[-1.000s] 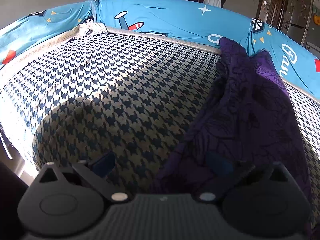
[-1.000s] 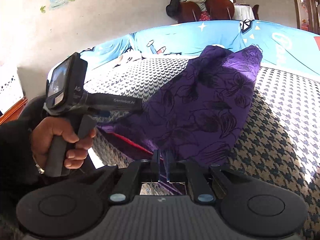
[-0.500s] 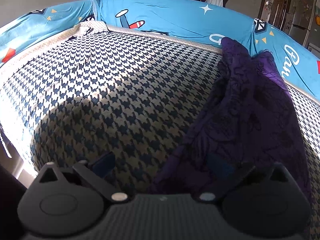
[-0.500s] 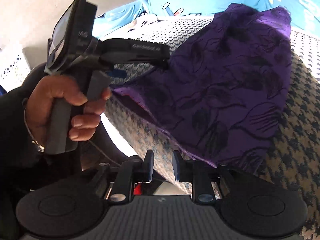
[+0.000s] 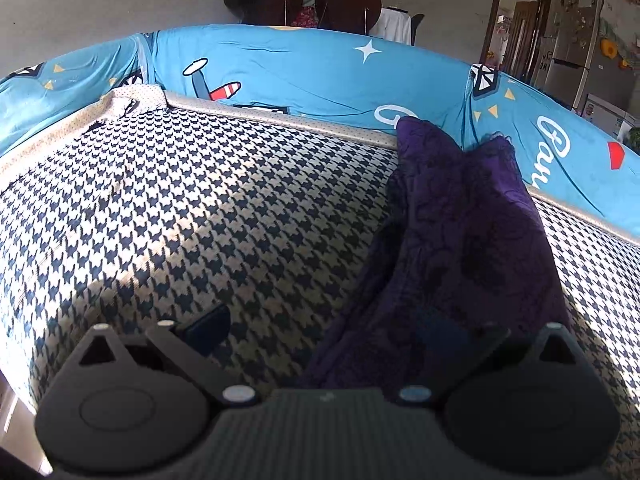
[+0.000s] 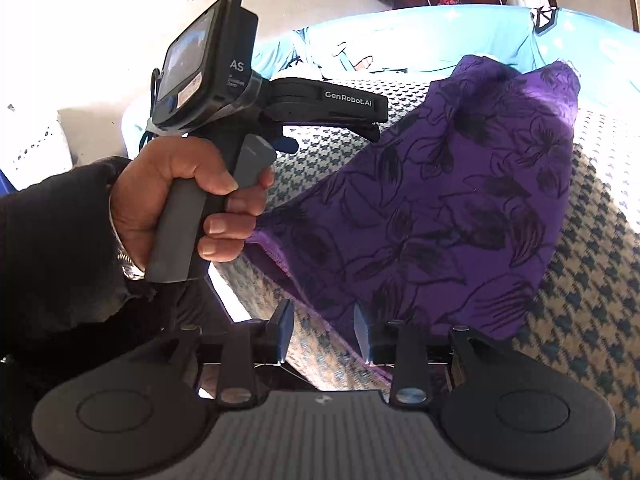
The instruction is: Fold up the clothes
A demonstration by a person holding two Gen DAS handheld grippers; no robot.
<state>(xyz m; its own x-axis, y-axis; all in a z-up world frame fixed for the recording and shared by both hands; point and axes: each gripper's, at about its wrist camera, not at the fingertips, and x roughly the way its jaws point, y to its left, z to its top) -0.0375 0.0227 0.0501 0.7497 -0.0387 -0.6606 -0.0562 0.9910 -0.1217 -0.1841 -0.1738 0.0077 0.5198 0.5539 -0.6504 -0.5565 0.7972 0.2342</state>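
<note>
A home: houndstooth bed (image 5: 208,208), dining chairs (image 5: 304,2), fridge (image 5: 568,60).

There is 1 purple garment (image 6: 440,200) with a black flower print, and it is the only piece of clothing lying on the bed. There is 1 bed (image 5: 200,208) with a houndstooth cover, and 1 blue padded border (image 5: 304,72) goes around it. On this border I count 1 white star (image 5: 370,51) and 1 small airplane (image 5: 212,86). There are 2 grippers: 1 left gripper (image 6: 372,128) and 1 right gripper (image 6: 322,330). Each one has 2 fingers. 1 hand (image 6: 176,200) is visible, holding the handle of the left gripper. Behind the bed stand 2 dark brown chairs (image 5: 304,4).
</note>
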